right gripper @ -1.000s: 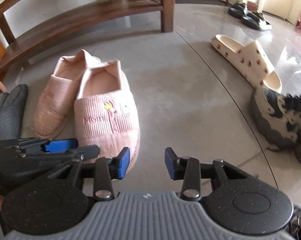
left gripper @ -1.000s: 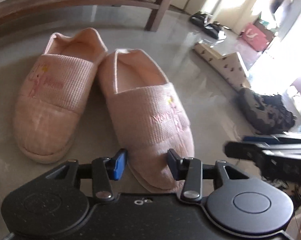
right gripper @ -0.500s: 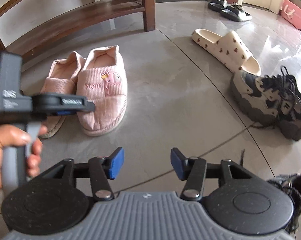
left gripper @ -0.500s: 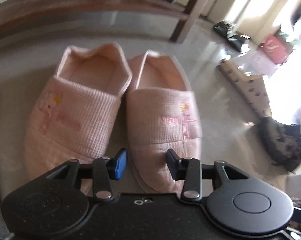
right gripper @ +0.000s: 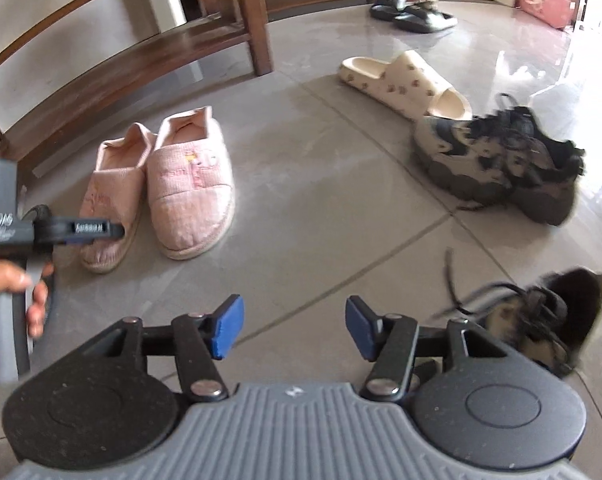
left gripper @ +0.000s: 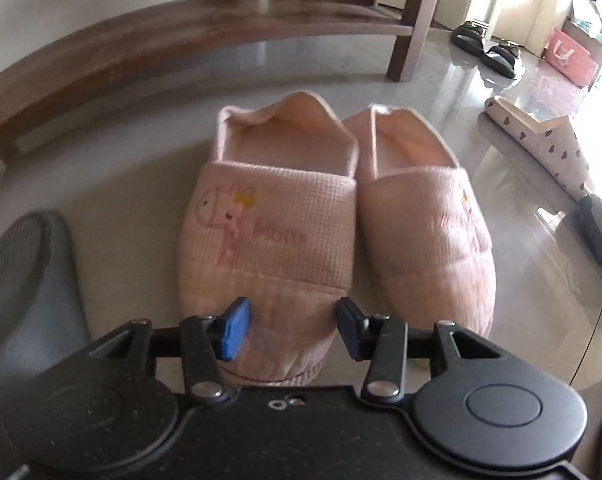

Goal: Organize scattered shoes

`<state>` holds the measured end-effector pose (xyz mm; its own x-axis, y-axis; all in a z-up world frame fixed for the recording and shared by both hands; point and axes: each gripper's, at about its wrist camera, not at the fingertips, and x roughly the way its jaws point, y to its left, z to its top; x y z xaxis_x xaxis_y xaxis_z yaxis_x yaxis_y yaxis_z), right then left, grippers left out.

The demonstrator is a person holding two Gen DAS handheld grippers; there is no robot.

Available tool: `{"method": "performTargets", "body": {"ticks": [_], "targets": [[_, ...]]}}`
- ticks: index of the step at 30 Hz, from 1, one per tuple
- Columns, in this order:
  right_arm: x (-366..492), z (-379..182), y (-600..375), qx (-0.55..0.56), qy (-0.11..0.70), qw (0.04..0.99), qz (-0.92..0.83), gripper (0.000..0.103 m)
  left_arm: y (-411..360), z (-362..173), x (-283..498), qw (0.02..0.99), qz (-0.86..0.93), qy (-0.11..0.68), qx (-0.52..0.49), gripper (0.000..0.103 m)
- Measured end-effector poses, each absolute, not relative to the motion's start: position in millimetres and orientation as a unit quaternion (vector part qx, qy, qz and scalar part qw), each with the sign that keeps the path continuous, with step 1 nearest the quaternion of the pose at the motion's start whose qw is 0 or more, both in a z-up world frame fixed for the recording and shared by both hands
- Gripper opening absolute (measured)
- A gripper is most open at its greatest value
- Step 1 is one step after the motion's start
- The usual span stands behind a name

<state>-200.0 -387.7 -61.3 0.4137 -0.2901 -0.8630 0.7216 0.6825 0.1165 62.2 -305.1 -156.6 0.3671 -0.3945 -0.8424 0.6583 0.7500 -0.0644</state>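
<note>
From the left wrist, the left tongs (left gripper: pixel 291 328) hang over the toe of one pink slipper (left gripper: pixel 269 248), jaws opening, pads clear of the fabric; its mate (left gripper: pixel 425 232) lies touching alongside, heels toward the wooden bench (left gripper: pixel 189 36); bare floor (left gripper: pixel 113 184) opens left. From the right wrist, the right tongs (right gripper: pixel 293 326) are opening over empty tile; the pink pair (right gripper: pixel 189 192) sits well left, a sneaker (right gripper: pixel 501 160) right, wide floor (right gripper: pixel 321 200) between.

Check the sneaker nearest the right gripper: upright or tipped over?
Tipped over. The near sneaker lies on its side, its dark opening facing sideways and laces trailing across the floor; the view is blurred.
</note>
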Motion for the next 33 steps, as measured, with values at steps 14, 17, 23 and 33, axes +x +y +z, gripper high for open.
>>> {"method": "performTargets", "body": {"ticks": [14,17,23,33], "targets": [[-293,-46,-374,0.296,0.393,0.76,-0.425,0.065,-338,-122,-77,0.632,-0.611,0.452,0.15,0.054],[-311,-43,-363,0.291,0.396,0.75,-0.443,0.064,-353,-115,-111,0.594,-0.664,0.429,0.147,0.054],[-353,-45,-357,0.313,0.391,0.722,-0.478,0.064,-411,-95,-163,0.575,-0.706,0.375,0.171,0.061],[-363,-54,-383,0.331,0.386,0.717,-0.477,0.064,-562,-135,-237,0.481,-0.683,0.428,0.345,0.053]]}}
